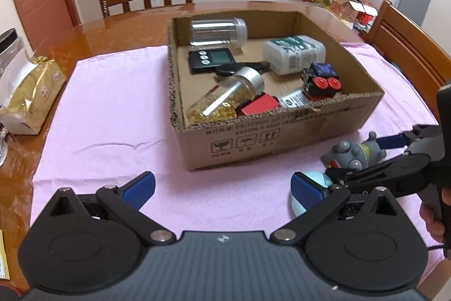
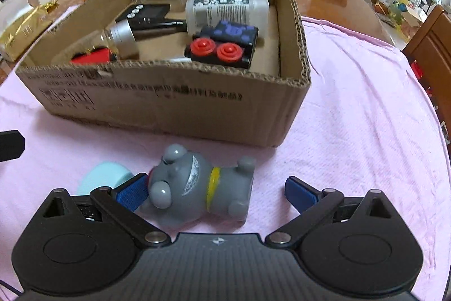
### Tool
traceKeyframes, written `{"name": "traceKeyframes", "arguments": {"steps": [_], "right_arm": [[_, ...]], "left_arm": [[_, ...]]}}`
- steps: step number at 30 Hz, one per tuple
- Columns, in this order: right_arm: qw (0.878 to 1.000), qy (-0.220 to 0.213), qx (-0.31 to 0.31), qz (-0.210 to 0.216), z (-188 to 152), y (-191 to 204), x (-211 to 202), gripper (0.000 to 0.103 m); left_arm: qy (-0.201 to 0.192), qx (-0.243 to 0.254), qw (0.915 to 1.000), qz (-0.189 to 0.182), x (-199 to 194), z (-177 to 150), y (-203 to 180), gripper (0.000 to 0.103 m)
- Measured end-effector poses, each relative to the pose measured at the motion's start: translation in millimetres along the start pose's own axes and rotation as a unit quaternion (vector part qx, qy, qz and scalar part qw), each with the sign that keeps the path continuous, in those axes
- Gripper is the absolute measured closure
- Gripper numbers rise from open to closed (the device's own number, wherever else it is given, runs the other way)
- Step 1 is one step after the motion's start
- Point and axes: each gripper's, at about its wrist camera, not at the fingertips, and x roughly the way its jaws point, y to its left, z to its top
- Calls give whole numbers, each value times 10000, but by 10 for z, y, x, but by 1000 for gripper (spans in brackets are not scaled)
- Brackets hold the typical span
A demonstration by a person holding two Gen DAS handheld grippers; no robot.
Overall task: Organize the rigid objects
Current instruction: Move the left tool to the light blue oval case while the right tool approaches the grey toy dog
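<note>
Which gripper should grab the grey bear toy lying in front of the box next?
Right. The right gripper is open with the grey bear toy already between its fingers. The left gripper, also open, points at bare pink cloth before the cardboard box.

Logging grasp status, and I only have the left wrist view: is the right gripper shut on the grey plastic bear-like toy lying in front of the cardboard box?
Observer: No. The right gripper is open. The grey plastic bear-like toy lies down between its jaws, and the right pad is clear of it.
Operator: And the left pad?
Observer: The left pad sits at the toy's head, but I cannot confirm contact.
Operator: What's the pale blue thing nearby?
Observer: A pale blue round object on the pink cloth, left of the toy's head.
</note>
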Motion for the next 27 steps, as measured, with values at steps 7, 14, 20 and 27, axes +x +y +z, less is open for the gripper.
{"name": "traceKeyframes", "arguments": {"steps": [7, 14, 20, 27], "right_arm": [[9998, -36, -65, -168, -84, -151, -58, 0], [9997, -70, -242, 39, -146, -336, -67, 0], [9984, -67, -511, 219, -93, -367, -35, 0], [9980, -101, -571, 260, -92, -392, -28, 0]], "left_arm": [[114, 354, 9991, -180, 106, -29, -151, 1], [300, 780, 9955, -455, 296, -110, -433, 1], [369, 1022, 9917, -692, 456, -196, -649, 1], [348, 812, 9949, -494, 614, -209, -675, 1]]}}
